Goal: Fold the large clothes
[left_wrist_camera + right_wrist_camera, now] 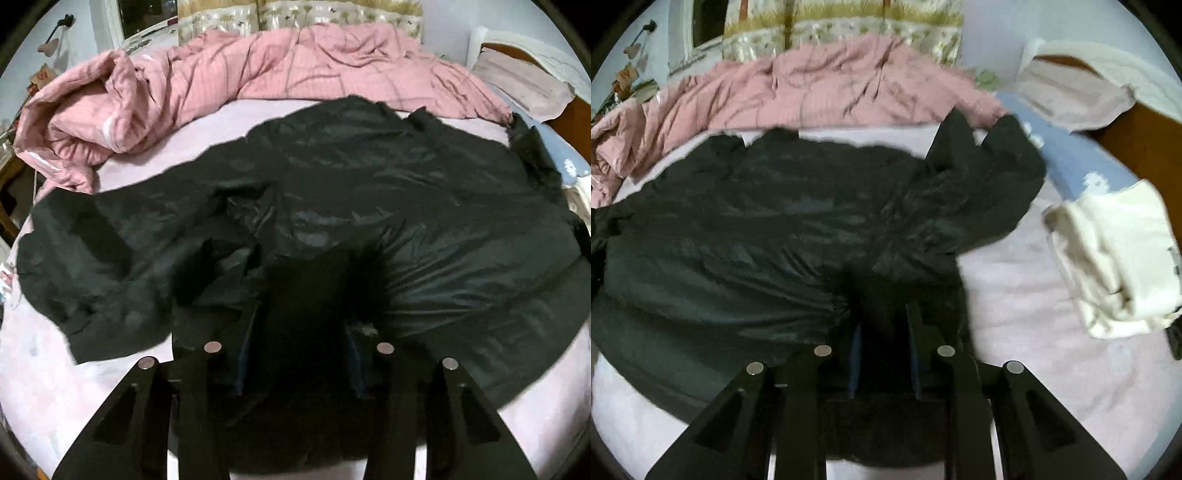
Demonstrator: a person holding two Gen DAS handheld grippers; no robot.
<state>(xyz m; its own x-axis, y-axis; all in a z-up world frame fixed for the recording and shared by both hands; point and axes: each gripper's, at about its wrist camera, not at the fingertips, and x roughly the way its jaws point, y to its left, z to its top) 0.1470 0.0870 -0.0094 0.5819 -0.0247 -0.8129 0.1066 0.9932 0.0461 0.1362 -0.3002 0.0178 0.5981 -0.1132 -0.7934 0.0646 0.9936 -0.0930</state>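
1. Spreading the black jacket (332, 192) on the bed (55, 369), we judge the first fold is next.
2. Our left hand-held gripper (299, 325) and right hand-held gripper (884, 317) stand partly open; jacket cloth lies between the jaws, whether pinched we cannot tell.
3. Ahead of both lies the jacket; next, lift the near edge forward.

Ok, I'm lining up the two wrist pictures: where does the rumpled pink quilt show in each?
Left wrist view: pink quilt runs across the top, bunched into a heap at upper left, behind the black jacket.
Right wrist view: pink quilt runs along the top left and centre, behind the black jacket.
Shared landmark: the floral curtain above the quilt.
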